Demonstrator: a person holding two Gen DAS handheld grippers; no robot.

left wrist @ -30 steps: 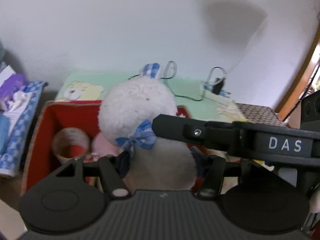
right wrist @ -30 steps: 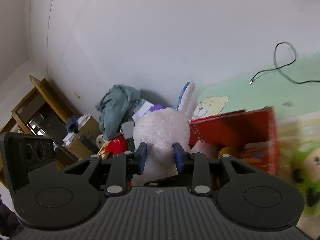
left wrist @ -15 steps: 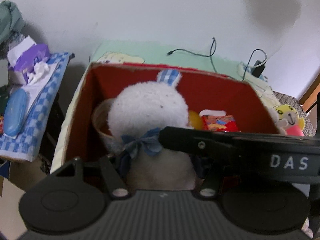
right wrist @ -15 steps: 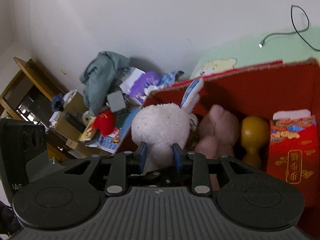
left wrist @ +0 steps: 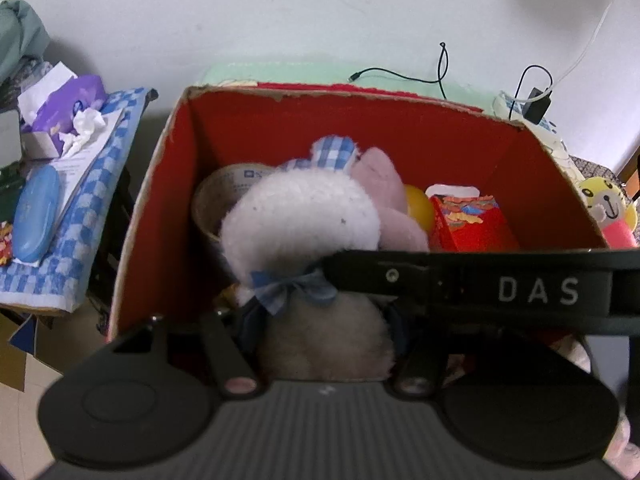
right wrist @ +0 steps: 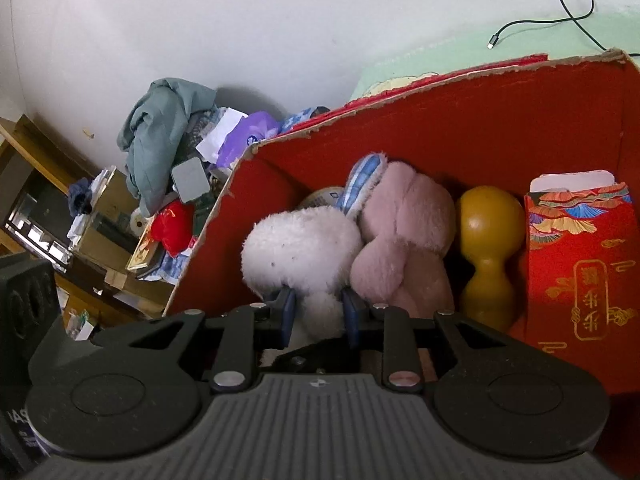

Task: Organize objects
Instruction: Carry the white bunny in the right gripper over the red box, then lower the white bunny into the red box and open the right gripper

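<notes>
A white plush bunny (left wrist: 300,220) with blue checked ears and a blue bow is held by both grippers inside the red cardboard box (left wrist: 360,128). My left gripper (left wrist: 320,320) is shut on its body below the bow. My right gripper (right wrist: 318,308) is shut on its neck; the bunny's head (right wrist: 300,244) rests against a pink plush (right wrist: 404,240). The right gripper's arm (left wrist: 500,288) crosses the left wrist view.
In the box are a tape roll (left wrist: 224,196), a yellow gourd-shaped toy (right wrist: 490,252) and a red patterned carton (right wrist: 584,264). A cluttered side table with a blue checked cloth (left wrist: 60,200) stands left. A yellow plush (left wrist: 608,208) lies right of the box.
Both grippers have carried the bunny from above the box down into it, next to the pink plush. Both stay shut on it.
</notes>
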